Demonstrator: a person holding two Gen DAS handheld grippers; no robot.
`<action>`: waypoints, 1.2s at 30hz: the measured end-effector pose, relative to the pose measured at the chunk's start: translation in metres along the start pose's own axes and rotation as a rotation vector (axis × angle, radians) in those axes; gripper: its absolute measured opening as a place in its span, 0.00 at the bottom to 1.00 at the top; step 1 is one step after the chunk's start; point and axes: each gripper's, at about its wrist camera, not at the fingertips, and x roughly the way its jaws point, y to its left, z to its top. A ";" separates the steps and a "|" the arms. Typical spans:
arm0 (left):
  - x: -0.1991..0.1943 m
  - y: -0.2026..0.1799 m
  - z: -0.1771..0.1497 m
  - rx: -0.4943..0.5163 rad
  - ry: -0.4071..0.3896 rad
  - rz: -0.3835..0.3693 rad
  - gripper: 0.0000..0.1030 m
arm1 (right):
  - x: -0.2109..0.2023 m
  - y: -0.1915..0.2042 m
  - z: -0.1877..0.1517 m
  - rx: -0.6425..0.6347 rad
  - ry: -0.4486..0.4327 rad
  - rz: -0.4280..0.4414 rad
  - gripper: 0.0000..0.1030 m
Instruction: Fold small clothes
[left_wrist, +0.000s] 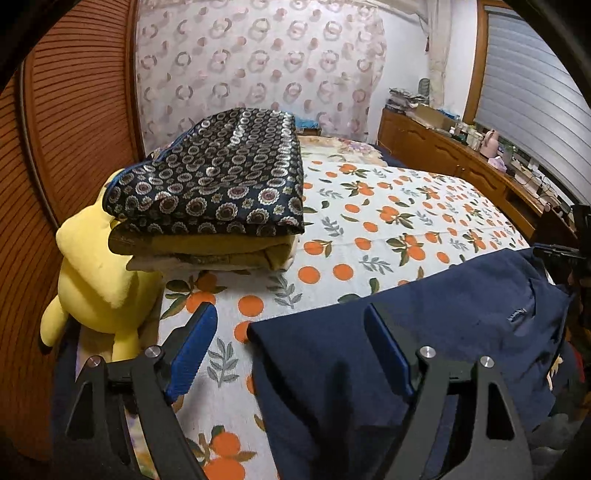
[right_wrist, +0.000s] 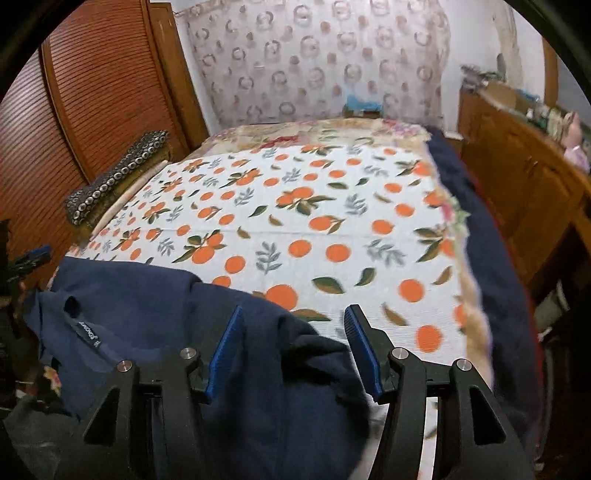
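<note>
A navy blue garment (left_wrist: 461, 314) lies spread across the near edge of the bed, its neck label (right_wrist: 88, 332) showing in the right wrist view. My left gripper (left_wrist: 288, 308) hovers over the garment's left edge. It is open wide, with one blue pad (left_wrist: 192, 350) above the sheet and the other over the cloth. My right gripper (right_wrist: 294, 312) stands open over the garment's (right_wrist: 155, 295) right edge, and its pads do not press on the fabric. Neither gripper holds anything.
The bed has a white sheet with an orange print (left_wrist: 369, 229). A stack of folded clothes with a dark patterned piece on top (left_wrist: 221, 184) sits at the left, beside a yellow plush toy (left_wrist: 96, 280). A wooden dresser (left_wrist: 443, 147) runs along the right and a slatted wardrobe door (left_wrist: 74, 110) along the left.
</note>
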 end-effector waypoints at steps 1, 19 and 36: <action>0.003 0.000 0.000 -0.003 0.005 -0.003 0.80 | 0.002 0.000 -0.001 0.003 0.011 0.026 0.30; 0.025 0.009 -0.016 -0.029 0.092 -0.048 0.64 | -0.010 -0.008 0.006 0.013 -0.031 -0.109 0.42; -0.008 -0.005 -0.014 -0.022 0.018 -0.137 0.06 | 0.007 0.012 -0.003 -0.076 0.077 -0.011 0.10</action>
